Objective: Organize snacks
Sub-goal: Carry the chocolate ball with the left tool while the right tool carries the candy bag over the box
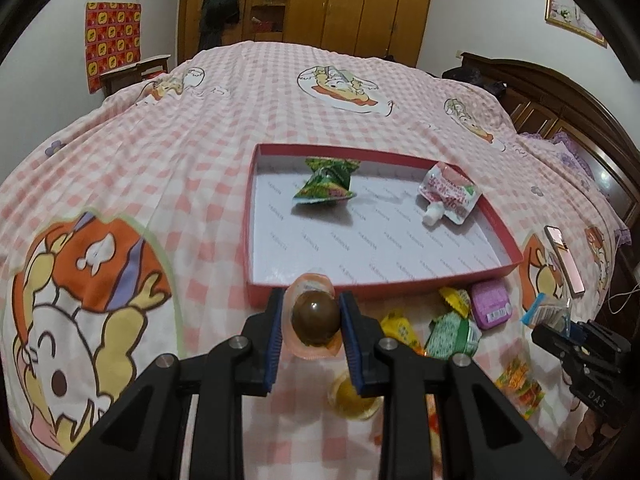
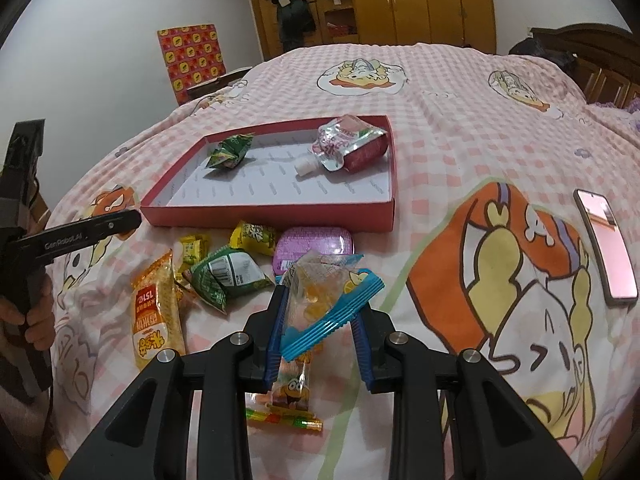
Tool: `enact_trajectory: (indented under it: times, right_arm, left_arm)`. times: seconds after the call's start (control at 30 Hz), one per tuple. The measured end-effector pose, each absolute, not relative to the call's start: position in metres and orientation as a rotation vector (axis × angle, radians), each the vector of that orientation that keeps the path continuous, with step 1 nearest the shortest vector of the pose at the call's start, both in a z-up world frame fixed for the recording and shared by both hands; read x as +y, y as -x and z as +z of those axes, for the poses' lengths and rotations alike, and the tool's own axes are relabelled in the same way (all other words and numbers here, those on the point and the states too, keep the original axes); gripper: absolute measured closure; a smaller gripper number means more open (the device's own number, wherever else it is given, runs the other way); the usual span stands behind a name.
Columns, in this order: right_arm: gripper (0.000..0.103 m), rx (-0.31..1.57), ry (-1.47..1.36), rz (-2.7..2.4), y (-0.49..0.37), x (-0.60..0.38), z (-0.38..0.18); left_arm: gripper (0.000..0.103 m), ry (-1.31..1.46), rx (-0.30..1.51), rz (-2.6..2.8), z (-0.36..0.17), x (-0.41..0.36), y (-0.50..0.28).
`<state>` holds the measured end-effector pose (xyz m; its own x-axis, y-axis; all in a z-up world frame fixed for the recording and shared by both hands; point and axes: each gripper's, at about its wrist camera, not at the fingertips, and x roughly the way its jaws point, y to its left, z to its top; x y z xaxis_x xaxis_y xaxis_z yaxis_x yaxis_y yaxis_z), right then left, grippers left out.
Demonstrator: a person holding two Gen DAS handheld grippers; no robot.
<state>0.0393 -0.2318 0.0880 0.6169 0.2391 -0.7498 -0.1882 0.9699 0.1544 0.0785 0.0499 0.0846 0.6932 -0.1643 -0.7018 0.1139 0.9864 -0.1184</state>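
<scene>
Snacks lie in two groups on a pink checked bedspread (image 2: 460, 128) with cartoon prints: some inside a shallow red box (image 1: 400, 278) with a white printed floor, the rest loose on the bedspread just in front of the box's near wall.

Box contents: a green wrapped snack (image 1: 326, 180) near the far wall, left of centre, and a red-and-white spouted pouch (image 1: 448, 194) at the far right corner, spout pointing toward the near side.

Loose group, seen from the right wrist camera: an orange packet (image 2: 158, 312) at the left, a small yellow packet (image 2: 194, 250), a yellow-green packet (image 2: 254, 236), a green foil packet (image 2: 226, 276), and a purple tin (image 2: 312, 244) just beside the box's near wall. A clear packet with a cartoon figure (image 2: 290, 390) lies below the right gripper's fingers.

Left gripper (image 1: 312, 320): jaws closed on a brown round snack in a clear pink-edged wrapper (image 1: 314, 316), held above the bedspread just short of the box's near wall. A yellow jelly cup (image 1: 354, 398) lies below it.

Right gripper (image 2: 320, 316): jaws closed narrowly on a clear packet with a blue crimped edge (image 2: 320, 300), containing orange pieces, held clear of the bedspread.

A pink phone (image 2: 606, 240) lies on the bedspread, well to the right of the box.
</scene>
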Motion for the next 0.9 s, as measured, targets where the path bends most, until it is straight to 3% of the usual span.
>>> enact_trajectory:
  times: [0.9]
  right_arm:
    - [0.072, 0.868, -0.022, 0.279, -0.087, -0.224, 0.107]
  left_arm:
    - [0.075, 0.061, 0.825, -0.131, 0.069, 0.051, -0.141]
